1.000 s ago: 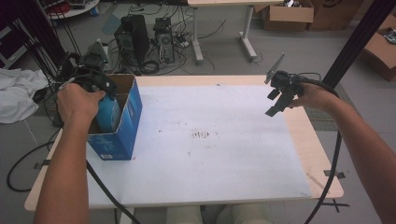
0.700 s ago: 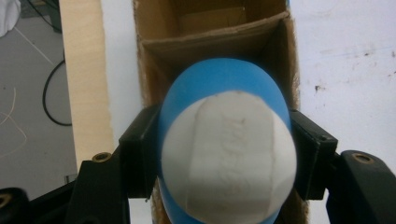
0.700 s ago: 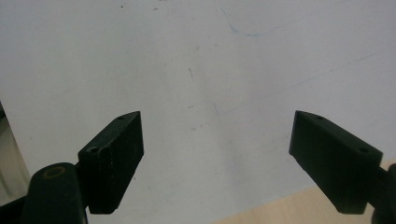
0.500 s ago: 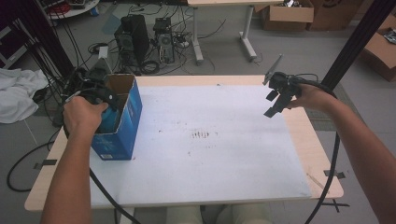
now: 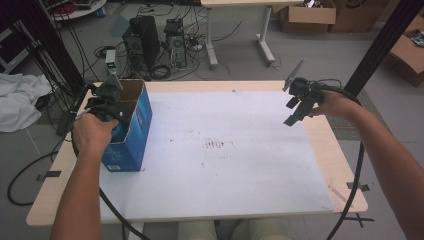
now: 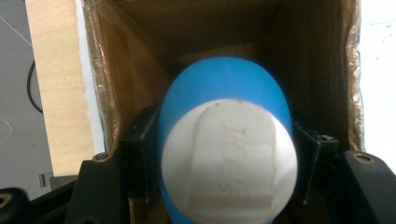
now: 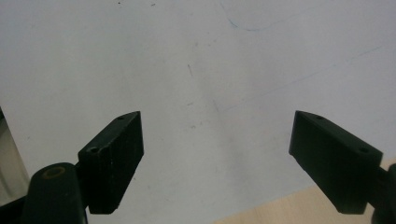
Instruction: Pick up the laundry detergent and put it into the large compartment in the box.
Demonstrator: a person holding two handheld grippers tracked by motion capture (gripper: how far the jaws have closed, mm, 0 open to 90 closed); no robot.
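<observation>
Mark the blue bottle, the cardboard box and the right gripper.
blue bottle (image 6: 224, 88): left gripper view, on its blue body above the white cap.
cardboard box (image 5: 134, 136): high view, on its blue outer side.
right gripper (image 7: 215, 161): right gripper view, midway between its open jaws.

My left gripper (image 6: 224, 154) clamps a blue bottle (image 6: 224, 93) with a white cap (image 6: 229, 163), one black jaw pressing each side. The bottle points down into an open cardboard box (image 6: 107, 84), whose brown inner walls rise around it. A strip of wooden table edge (image 6: 53, 79) lies left of the box.
</observation>
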